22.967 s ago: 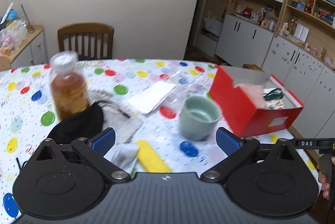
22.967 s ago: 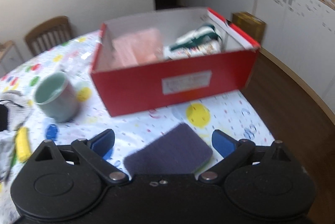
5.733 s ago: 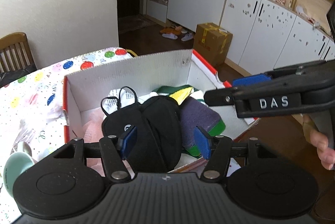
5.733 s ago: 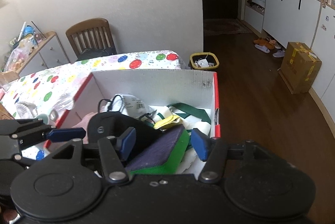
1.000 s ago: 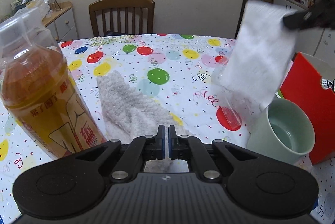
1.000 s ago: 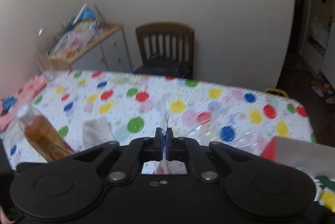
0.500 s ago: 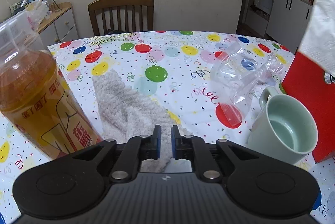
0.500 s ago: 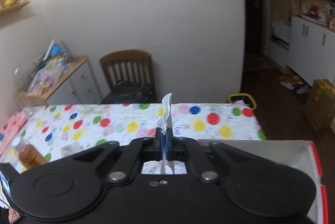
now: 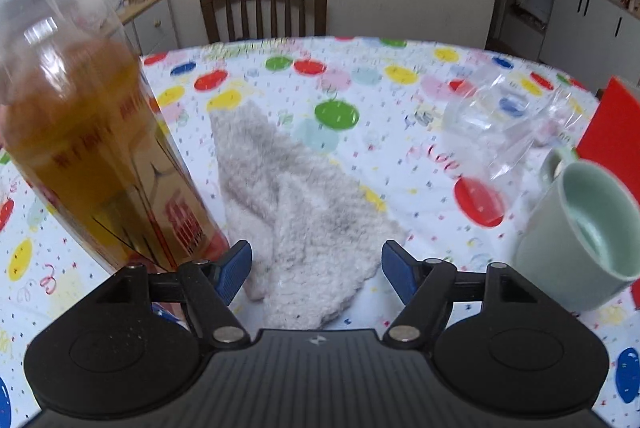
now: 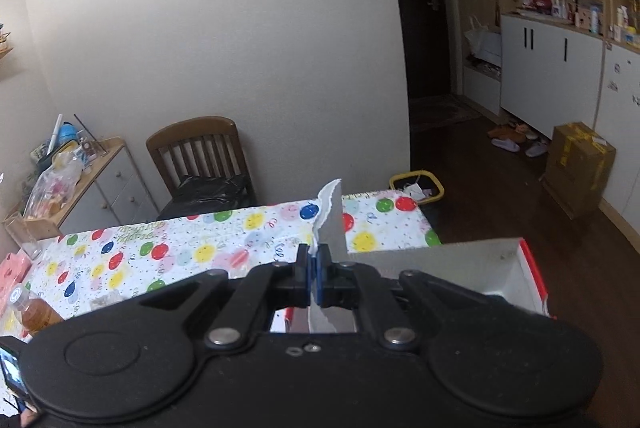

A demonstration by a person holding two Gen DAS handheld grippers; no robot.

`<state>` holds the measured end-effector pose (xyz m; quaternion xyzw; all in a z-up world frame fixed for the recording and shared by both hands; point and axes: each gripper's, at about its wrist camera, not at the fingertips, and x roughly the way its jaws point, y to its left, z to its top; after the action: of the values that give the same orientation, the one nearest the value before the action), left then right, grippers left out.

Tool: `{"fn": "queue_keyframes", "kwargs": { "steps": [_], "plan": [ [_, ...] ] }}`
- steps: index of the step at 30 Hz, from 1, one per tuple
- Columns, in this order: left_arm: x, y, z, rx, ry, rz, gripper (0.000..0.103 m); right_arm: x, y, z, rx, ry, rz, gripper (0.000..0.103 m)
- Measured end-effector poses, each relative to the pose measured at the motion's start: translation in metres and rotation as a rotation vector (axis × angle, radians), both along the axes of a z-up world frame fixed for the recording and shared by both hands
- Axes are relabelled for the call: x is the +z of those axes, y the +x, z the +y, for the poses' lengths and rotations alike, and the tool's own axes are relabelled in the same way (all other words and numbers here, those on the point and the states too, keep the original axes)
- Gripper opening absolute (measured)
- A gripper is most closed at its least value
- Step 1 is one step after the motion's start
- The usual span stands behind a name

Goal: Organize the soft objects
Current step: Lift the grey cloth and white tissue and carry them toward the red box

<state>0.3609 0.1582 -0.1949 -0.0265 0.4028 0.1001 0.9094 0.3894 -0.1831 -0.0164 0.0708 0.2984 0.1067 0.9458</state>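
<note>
Spreading its jaws, the left gripper (image 9: 316,270) hangs low over the near end of the fluffy grey cloth (image 9: 298,206), which lies flat on the balloon-print tablecloth (image 9: 360,84); the cloth sits between the blue pads (image 9: 234,268) but neither pad presses on it. Left of the cloth and just beside it stands a bottle of amber tea (image 9: 92,132) with red characters on its label, too blurred to read. Right of the cloth stands a pale green mug (image 9: 584,228), with crumpled clear plastic (image 9: 504,124) behind it and a red box (image 9: 614,132) at the frame edge. The right gripper (image 10: 316,264) is clamped tight on a thin white tissue (image 10: 330,216), held edge-on and upright above the open red-rimmed box (image 10: 528,268), well apart from the cloth.
</note>
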Motion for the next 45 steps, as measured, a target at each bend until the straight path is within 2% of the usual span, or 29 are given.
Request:
{"fn": "queue_keyframes", "kwargs": {
  "steps": [4,7,9,13,23,28,38,45],
  "plan": [
    [-0.012,0.005,-0.001,0.009,0.004,0.036,0.068,-0.004,-0.003,0.001,-0.006,0.003,0.009,0.002],
    [-0.015,0.006,0.0,0.022,0.015,0.037,0.053,-0.005,-0.004,0.002,-0.009,0.007,0.011,0.002],
    [-0.015,0.005,0.001,0.034,0.016,0.033,0.037,-0.006,-0.004,0.001,-0.012,0.006,0.016,0.002],
    [-0.012,0.003,0.008,0.045,0.001,0.021,0.017,-0.009,-0.005,0.001,-0.013,0.006,0.027,0.002],
    [0.004,-0.008,0.015,0.026,-0.038,-0.027,0.013,-0.004,-0.004,0.005,0.008,0.008,0.016,0.002],
    [0.025,-0.017,0.008,-0.004,-0.07,-0.074,0.013,-0.003,-0.006,0.0,0.014,0.016,0.011,0.002],
    [0.085,-0.036,-0.014,-0.062,-0.114,-0.181,0.013,0.008,-0.018,-0.024,0.025,0.053,-0.033,0.002],
    [0.135,-0.043,-0.055,-0.141,-0.123,-0.257,0.013,0.011,-0.022,-0.061,0.02,0.098,-0.057,0.002]
  ]
}}
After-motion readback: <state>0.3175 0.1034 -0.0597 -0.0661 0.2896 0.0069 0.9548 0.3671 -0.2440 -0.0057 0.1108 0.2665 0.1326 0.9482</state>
